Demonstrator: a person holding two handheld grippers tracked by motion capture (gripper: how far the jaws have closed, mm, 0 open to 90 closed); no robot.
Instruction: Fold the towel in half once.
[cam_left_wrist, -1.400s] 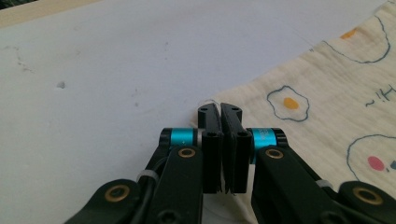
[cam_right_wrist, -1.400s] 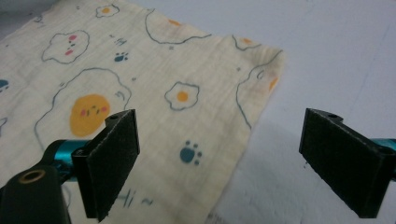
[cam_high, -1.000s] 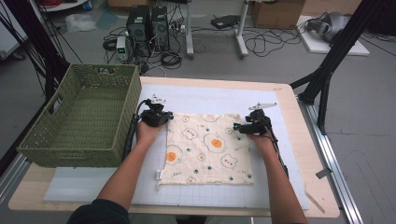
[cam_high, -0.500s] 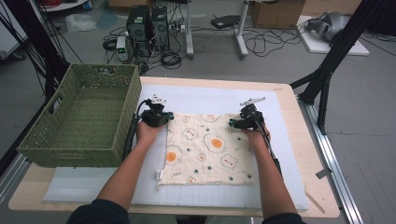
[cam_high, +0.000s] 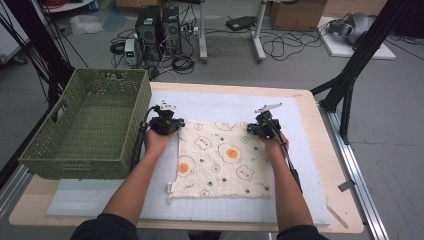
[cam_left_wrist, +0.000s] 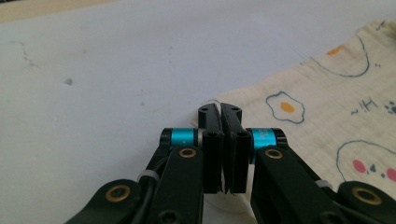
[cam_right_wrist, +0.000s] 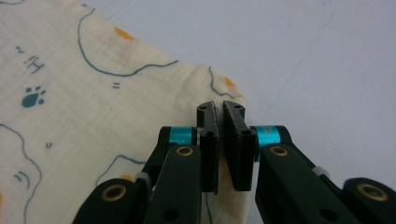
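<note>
nearby, both jaws pinch the cloth's (cam_high: 222, 160) far corners, apparently; the green basket (cam_high: 85, 130) flanks the left gripper (cam_high: 164, 125).

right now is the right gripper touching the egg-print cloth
Touching. In the right gripper view the right gripper has its jaws closed on a pinched-up corner of the egg-print cloth, with fabric squeezed between the pads.

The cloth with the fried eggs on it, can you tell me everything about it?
The cream cotton-looking cloth with fried-egg prints is roughly square, soft and slightly crinkled. It also shows paw prints and blue outlines. It lies flat on the white mat. The left gripper pinches its far left corner, and the right gripper has just closed on its far right corner.
</note>
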